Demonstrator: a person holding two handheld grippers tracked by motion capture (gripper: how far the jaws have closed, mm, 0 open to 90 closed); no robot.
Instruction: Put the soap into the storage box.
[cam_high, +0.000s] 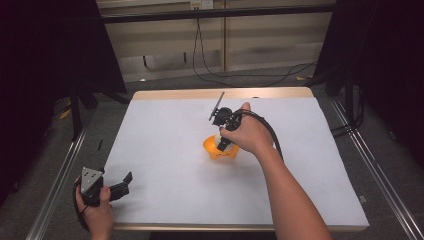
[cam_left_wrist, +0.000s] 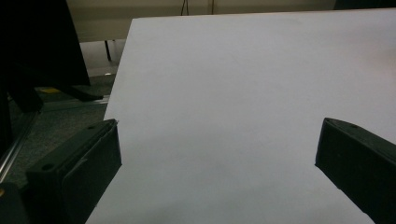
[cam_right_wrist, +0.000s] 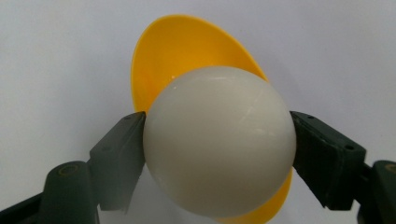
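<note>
- The table (cam_high: 165, 195), covered in white, spans the high view.
- The left gripper (cam_high: 123, 182) rests at the table's near left corner, its jaws spread wide with nothing between them.
- The right gripper (cam_right_wrist: 218, 135) is clamped on a white ball (cam_right_wrist: 219, 140).
- The ball sits directly over a yellow bowl (cam_right_wrist: 182, 51) near the table's middle.

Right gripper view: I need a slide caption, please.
Right gripper clamps a white ball above a yellow bowl.

1 ball (cam_right_wrist: 219, 140) – 1 yellow bowl (cam_right_wrist: 187, 46)
</note>
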